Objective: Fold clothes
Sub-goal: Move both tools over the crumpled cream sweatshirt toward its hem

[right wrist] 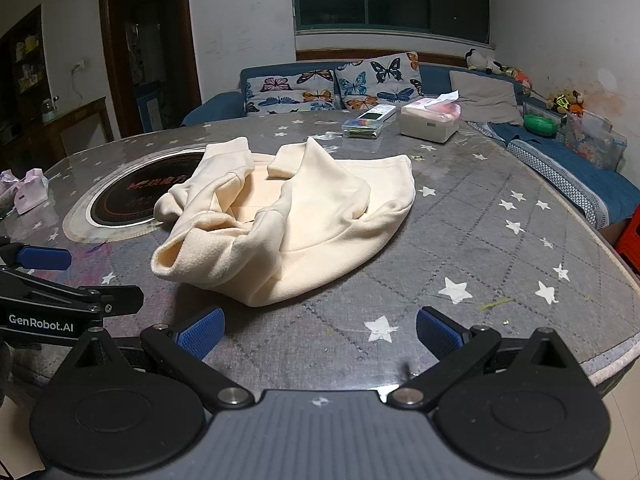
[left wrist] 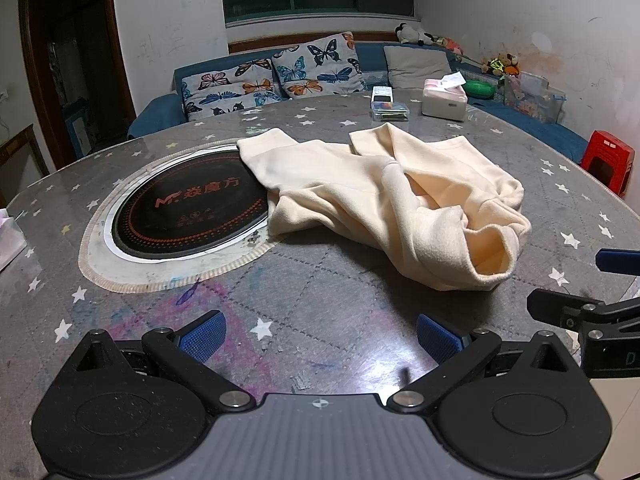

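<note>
A cream fleece sweatshirt [left wrist: 384,196] lies crumpled on the round grey star-print table [left wrist: 320,320]. It also shows in the right wrist view [right wrist: 288,220], with one sleeve cuff pointing toward me. My left gripper [left wrist: 320,336] is open and empty, above the table in front of the garment, a short way from it. My right gripper [right wrist: 318,332] is open and empty, close to the garment's near edge. The right gripper also shows at the right edge of the left wrist view [left wrist: 592,300]. The left gripper shows at the left edge of the right wrist view [right wrist: 44,280].
A black induction hob [left wrist: 188,208] is set into the table, partly under the garment. A tissue box [left wrist: 444,98], a remote [left wrist: 382,94] and a small clear case [left wrist: 390,112] sit at the far side. A sofa with butterfly cushions [left wrist: 280,76] and a red stool [left wrist: 608,160] stand beyond.
</note>
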A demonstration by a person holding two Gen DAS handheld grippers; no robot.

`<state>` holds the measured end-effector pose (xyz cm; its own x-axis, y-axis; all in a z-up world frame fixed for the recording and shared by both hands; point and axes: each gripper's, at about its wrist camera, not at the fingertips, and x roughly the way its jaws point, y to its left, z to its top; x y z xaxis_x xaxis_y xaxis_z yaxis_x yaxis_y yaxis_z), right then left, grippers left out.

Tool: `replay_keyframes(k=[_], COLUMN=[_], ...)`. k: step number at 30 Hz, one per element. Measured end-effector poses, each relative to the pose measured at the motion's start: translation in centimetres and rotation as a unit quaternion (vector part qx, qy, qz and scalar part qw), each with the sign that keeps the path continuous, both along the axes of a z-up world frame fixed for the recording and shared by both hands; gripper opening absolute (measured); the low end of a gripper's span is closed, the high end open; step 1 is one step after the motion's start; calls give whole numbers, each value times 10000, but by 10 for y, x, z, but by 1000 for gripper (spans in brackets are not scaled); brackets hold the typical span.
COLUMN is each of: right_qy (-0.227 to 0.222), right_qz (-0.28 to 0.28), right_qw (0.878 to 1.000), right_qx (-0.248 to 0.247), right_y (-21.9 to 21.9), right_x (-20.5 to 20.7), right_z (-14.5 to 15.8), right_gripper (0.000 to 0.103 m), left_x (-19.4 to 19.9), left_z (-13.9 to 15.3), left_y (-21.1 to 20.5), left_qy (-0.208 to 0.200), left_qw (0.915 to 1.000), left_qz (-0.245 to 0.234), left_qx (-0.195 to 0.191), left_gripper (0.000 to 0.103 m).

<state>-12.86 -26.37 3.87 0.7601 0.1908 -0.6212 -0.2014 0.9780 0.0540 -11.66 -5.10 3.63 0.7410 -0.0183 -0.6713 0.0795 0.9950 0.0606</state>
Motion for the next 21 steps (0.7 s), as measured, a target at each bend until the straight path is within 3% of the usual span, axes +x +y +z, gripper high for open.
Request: replay_keyframes(k=[21], right_qy=[-38], right_qz=[80], right_qw=[10000], right_qx=[6], right_y=[1], right_x=[8], right_z=[8], right_gripper=[103], left_x=[12], left_z=[4], left_y=[1], left_qy=[59], left_qw=[10000], left_qz=[6], left_qx=[-73], left_gripper=[103])
